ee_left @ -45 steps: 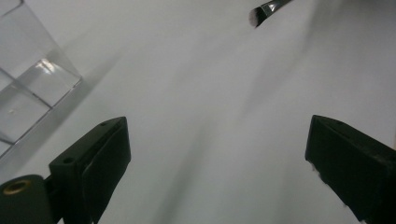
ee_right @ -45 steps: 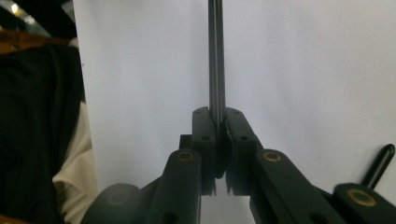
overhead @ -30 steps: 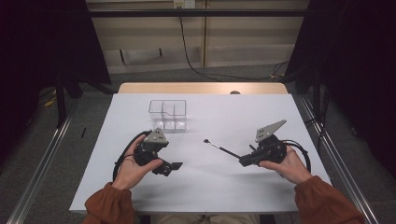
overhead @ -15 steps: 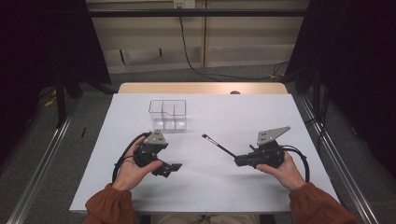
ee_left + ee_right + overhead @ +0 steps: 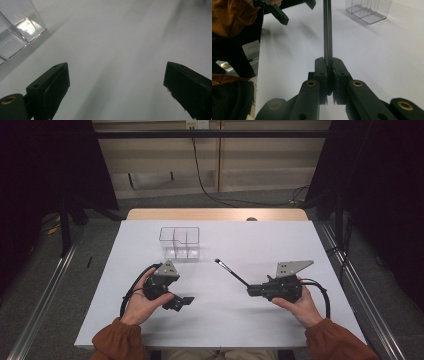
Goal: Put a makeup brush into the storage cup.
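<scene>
since a second ago the thin black rod (image 5: 232, 272), clamped in the right gripper (image 5: 250, 290), is swung toward the clear box (image 5: 180, 242), while the left gripper (image 5: 186, 301) is held wide open, empty.

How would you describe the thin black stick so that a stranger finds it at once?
Start at the white table. Near the person's right hand, the right gripper clamps a thin black stick that points toward the clear box. It is the only slender rod.
</scene>
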Demonstrator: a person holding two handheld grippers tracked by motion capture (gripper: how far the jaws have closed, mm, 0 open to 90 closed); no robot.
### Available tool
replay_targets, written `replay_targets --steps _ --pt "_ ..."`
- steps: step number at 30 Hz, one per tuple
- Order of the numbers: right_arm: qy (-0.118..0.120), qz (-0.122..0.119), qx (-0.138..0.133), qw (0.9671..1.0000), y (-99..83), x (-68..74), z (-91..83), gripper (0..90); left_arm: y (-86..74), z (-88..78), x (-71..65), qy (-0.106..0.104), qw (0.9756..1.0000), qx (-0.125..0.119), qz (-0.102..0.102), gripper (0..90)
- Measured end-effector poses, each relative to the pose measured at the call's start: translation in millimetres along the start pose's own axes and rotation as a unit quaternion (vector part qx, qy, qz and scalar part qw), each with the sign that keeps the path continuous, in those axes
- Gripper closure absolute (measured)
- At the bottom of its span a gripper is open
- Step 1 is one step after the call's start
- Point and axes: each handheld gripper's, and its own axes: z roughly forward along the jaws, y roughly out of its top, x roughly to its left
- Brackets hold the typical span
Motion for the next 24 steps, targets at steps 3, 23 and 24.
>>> replay_targets --steps 3,23,24 --pt "0.004 0.002 -0.017 0.9998 -1.9 -0.3 -0.9 84.2 -0.6 -0.4 0.1 -0.001 1.0000 0.000 -0.002 6.7" --pt "0.008 -0.016 -0.050 0.9986 -0.5 5.0 -0.5 84.2 -7.9 -9.2 -6.4 0.029 0.9974 -0.064 -0.015 5.1" --pt "0.009 -0.015 -0.051 0.9985 -0.4 5.1 -0.5 84.2 -7.2 -9.7 -8.1 0.023 0.9972 -0.070 -0.015 5.1"
